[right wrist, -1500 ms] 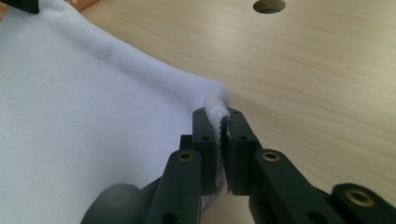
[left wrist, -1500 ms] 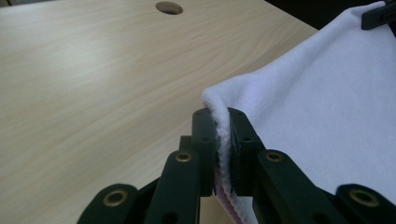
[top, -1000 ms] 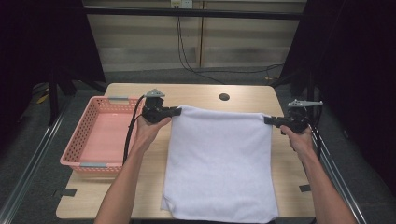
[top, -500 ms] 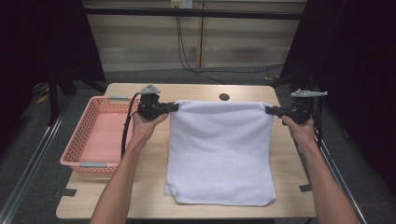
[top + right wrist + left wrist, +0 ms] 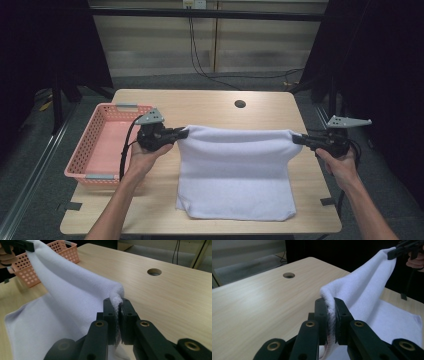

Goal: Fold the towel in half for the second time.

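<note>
The towel point(image 5: 235, 175) hangs by its far edge over the table point(image 5: 210, 107), near edge lying flat. The left gripper point(image 5: 181, 133) and right gripper point(image 5: 298, 139) each pinch a far corner. Left of the towel stands the basket point(image 5: 102, 145); bare wood lies beyond.

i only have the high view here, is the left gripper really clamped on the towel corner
Observer: Yes. In the left gripper view the left gripper has the towel edge pinched between shut jaws.
Operator: and the right one
Observer: Same. The right gripper bites a bunched corner, jaws shut.
Operator: is the lifted edge taut
Observer: It sags a little between the two grippers, and the lower part lies on the table.
</note>
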`<state>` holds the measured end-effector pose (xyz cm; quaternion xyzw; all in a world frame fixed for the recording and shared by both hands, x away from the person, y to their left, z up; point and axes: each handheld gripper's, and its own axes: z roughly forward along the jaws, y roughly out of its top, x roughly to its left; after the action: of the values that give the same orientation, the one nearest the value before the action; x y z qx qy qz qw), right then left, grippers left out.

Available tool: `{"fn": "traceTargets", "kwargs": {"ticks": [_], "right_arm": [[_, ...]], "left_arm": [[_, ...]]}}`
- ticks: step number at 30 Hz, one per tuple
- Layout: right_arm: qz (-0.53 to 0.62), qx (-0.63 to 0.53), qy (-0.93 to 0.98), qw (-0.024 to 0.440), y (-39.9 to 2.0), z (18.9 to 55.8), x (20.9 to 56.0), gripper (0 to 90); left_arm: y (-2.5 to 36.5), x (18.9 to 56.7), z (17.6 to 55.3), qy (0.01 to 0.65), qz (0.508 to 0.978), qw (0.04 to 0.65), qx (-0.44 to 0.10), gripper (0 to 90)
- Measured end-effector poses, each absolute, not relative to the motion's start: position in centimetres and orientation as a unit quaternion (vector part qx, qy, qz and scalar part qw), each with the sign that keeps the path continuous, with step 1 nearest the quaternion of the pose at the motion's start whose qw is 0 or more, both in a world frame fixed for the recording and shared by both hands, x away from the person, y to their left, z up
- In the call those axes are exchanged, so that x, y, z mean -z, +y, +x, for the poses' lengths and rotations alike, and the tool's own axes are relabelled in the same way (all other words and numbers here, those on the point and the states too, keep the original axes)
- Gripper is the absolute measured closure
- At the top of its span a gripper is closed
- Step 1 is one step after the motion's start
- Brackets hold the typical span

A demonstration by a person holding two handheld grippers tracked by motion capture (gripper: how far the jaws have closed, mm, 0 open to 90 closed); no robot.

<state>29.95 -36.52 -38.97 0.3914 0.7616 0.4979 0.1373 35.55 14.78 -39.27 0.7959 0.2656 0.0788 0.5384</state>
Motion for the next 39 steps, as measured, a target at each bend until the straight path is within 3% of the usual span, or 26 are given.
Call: {"fn": "traceTargets", "kwargs": {"ticks": [11, 19, 26, 31, 32, 36, 38, 39], "right_arm": [[0.377, -0.486, 0.781, 0.111, -35.5, 24.0, 42.4, 81.2], [0.375, -0.452, 0.807, 0.060, -35.1, 20.4, 46.2, 76.2], [0.370, -0.443, 0.815, 0.046, -35.3, 19.1, 46.8, 72.4], [0.360, -0.431, 0.827, 0.024, -35.3, 17.7, 47.3, 67.0], [0.357, -0.436, 0.826, 0.025, -35.4, 17.1, 47.2, 62.3], [0.356, -0.454, 0.817, 0.021, -35.6, 17.0, 46.8, 59.0], [0.364, -0.474, 0.801, 0.036, -35.5, 17.4, 46.2, 56.3], [0.377, -0.473, 0.795, 0.049, -35.4, 17.8, 46.1, 56.0]], "left_arm": [[15.8, 43.3, 30.4, 0.263, 0.804, 0.532, -0.041, 82.2], [16.1, 46.0, 27.3, 0.248, 0.835, 0.491, -0.007, 81.4], [16.4, 47.6, 25.4, 0.223, 0.871, 0.437, 0.023, 77.8], [17.1, 47.3, 24.3, 0.207, 0.876, 0.434, 0.028, 73.8], [17.2, 47.2, 24.3, 0.204, 0.875, 0.437, 0.036, 68.5], [17.6, 46.3, 24.8, 0.209, 0.854, 0.475, 0.035, 63.1], [17.0, 45.7, 25.9, 0.218, 0.849, 0.480, 0.024, 52.3], [16.6, 45.7, 26.5, 0.225, 0.850, 0.477, 0.015, 53.4]]}}
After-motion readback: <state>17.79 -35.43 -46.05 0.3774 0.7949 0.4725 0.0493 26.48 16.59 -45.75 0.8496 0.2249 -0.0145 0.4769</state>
